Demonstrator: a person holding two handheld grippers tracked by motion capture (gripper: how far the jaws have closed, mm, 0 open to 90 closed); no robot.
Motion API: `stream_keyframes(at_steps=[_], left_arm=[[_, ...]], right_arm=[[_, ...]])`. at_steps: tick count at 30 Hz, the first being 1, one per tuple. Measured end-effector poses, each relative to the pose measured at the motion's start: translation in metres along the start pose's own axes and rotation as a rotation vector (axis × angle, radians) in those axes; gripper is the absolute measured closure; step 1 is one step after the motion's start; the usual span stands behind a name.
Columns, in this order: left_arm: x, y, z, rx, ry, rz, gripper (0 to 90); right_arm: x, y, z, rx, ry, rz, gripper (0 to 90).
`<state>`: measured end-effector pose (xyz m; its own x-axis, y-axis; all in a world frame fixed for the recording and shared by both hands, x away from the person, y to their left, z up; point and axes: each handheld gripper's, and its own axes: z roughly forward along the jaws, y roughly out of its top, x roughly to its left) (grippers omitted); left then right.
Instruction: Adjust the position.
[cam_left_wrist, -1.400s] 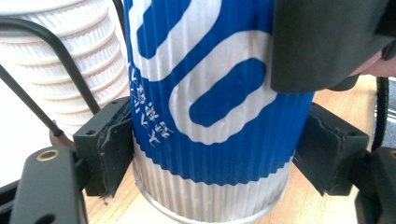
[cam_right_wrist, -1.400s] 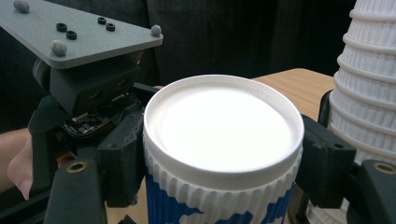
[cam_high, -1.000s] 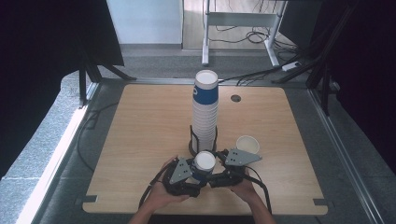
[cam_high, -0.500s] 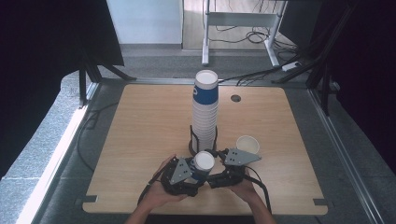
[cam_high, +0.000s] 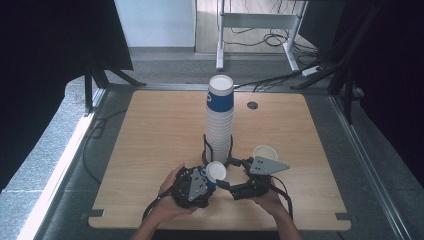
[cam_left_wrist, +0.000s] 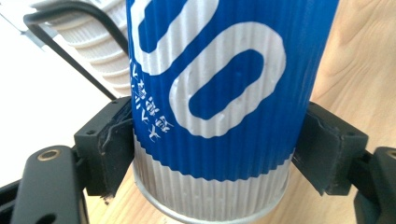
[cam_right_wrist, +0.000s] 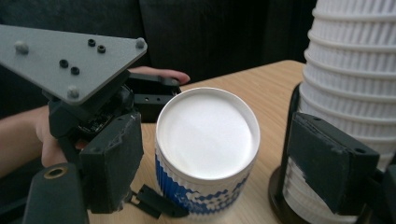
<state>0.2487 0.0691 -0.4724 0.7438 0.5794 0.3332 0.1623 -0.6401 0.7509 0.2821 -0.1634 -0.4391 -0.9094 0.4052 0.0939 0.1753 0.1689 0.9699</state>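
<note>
Cup (cam_high: 215, 173): blue-and-white, stood low centre of high view, just in front of cup stack (cam_high: 219, 120).
Left gripper (cam_left_wrist: 212, 158): clenched on cup's lower wall.
Right gripper (cam_right_wrist: 210, 158): jaws just opened, cup between, pads apparently clear.
Second cup (cam_high: 265, 152): right of stack.

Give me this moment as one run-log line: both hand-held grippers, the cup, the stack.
left hand-held gripper: shut on blue cup | right hand-held gripper: jaws just opening, pads off cup | cup: upright on table | cup stack: in holder behind
</note>
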Motion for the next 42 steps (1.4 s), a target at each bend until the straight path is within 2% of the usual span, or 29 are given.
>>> stream_keyframes(at_steps=[5,8,11,13,18,23,30,36,40,42], left_arm=[[-0.004,-0.001,0.004,0.033,0.039,0.052,20.2],[-0.006,-0.001,0.006,0.048,0.051,0.069,20.2],[-0.009,-0.002,0.008,0.071,0.083,0.105,20.2],[-0.011,-0.002,0.009,0.083,0.105,0.132,20.2],[-0.016,-0.001,0.010,0.096,0.129,0.173,20.1],[-0.025,0.002,0.011,0.121,0.179,0.250,20.1],[-0.030,0.004,0.012,0.113,0.164,0.264,20.0],[-0.032,0.005,0.012,0.098,0.154,0.269,19.1],[-0.029,0.005,0.010,0.075,0.142,0.229,17.1],[-0.027,0.006,0.008,0.054,0.117,0.197,14.5]], right_arm=[[-0.004,-0.002,-0.002,0.103,0.012,-0.001,19.1],[-0.007,-0.004,-0.001,0.147,0.022,0.009,19.0],[-0.008,-0.007,0.002,0.190,0.025,0.015,18.5],[-0.009,-0.009,0.004,0.207,0.030,0.021,18.1],[-0.009,-0.013,0.009,0.225,0.036,0.035,17.2],[-0.008,-0.015,0.016,0.239,0.052,0.048,16.7],[-0.009,-0.021,0.023,0.256,0.058,0.070,17.3],[-0.008,-0.024,0.027,0.244,0.068,0.073,25.0],[-0.007,-0.023,0.025,0.224,0.067,0.068,25.9],[-0.007,-0.022,0.024,0.212,0.069,0.066,26.2]])
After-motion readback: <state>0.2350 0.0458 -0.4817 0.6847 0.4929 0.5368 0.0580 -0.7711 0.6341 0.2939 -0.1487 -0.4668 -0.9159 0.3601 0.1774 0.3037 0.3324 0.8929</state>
